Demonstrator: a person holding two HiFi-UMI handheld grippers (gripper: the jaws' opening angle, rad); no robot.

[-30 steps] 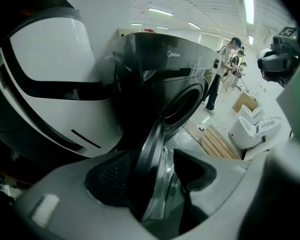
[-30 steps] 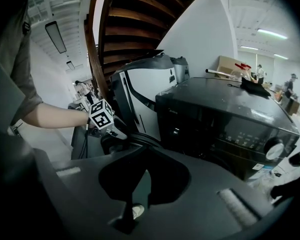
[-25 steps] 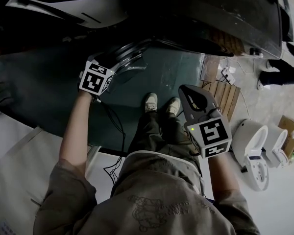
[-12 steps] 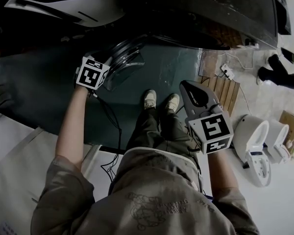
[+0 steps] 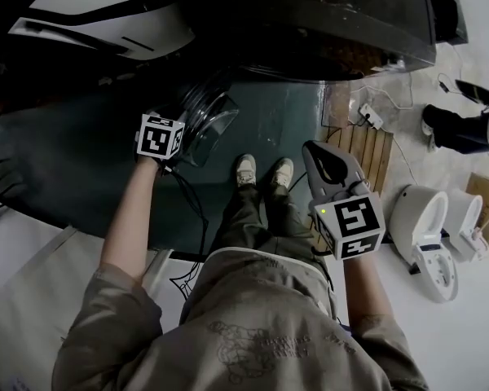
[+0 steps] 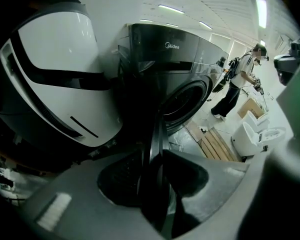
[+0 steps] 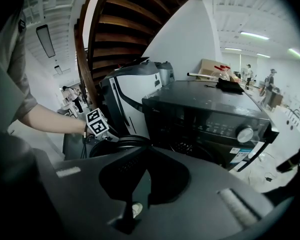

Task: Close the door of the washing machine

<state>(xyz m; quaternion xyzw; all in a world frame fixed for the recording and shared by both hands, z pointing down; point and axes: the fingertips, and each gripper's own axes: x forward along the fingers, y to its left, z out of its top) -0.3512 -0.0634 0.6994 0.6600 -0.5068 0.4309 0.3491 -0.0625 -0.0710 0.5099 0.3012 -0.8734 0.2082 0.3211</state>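
Low at the washer's [image 7: 210, 119] front, the left tool [image 6: 159, 159] clamps the open door's [image 5: 212, 120] rim edge-on. Right tool [image 7: 132, 194] hangs closed, empty. Door looks heavy, stiff and hinged; its rim suits gripping better than slippery glass.

**Camera placement.** Head view: taken from above the person [image 5: 253, 324], facing steeply down to the floor [image 5: 473, 332], with the washing machine [image 5: 334, 23] along the upper edge. Left gripper view: low and very near, from the left gripper [image 6: 157, 156], facing along the edge of the door [image 6: 155, 134] towards the machine's front. Right gripper view: from the right gripper [image 7: 146, 151], farther back, facing the machine's front across the door. All three views share machine and door. The right gripper view also takes in the left gripper's marker cube [image 7: 97, 124].
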